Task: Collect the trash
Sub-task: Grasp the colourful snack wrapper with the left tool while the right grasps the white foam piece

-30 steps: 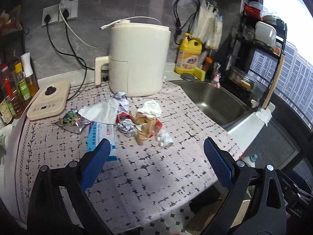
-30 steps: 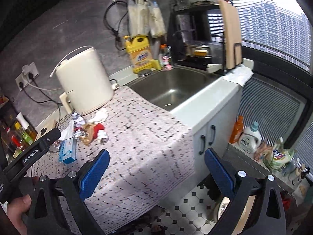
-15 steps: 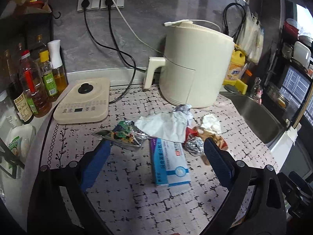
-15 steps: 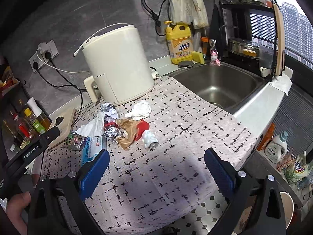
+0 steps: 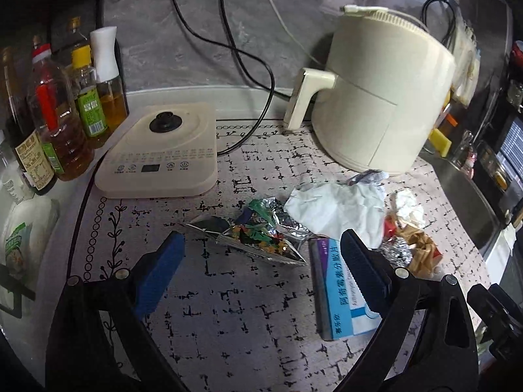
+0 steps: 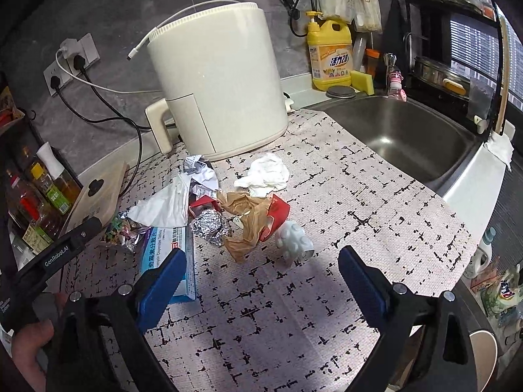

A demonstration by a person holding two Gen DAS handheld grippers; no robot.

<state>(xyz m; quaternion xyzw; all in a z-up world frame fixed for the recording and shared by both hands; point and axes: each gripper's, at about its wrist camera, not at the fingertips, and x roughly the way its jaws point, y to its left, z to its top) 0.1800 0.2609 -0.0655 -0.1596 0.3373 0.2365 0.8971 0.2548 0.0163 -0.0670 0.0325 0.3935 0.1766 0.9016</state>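
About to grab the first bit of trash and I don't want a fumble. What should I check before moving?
1. Left tongs open: ok.
2. Right tongs open: ok.
3. Both tongs hold nothing: ok.
4. Foil wrapper lies between the left tongs' fingers, top unobstructed: ok.
5. Blister pack ahead of the right tongs, lying apart from the pile: ok.
6. Bin to drop trash into: cannot tell, none clearly in view.

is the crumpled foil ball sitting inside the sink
No, the foil ball lies on the patterned mat among the other trash, well left of the sink.
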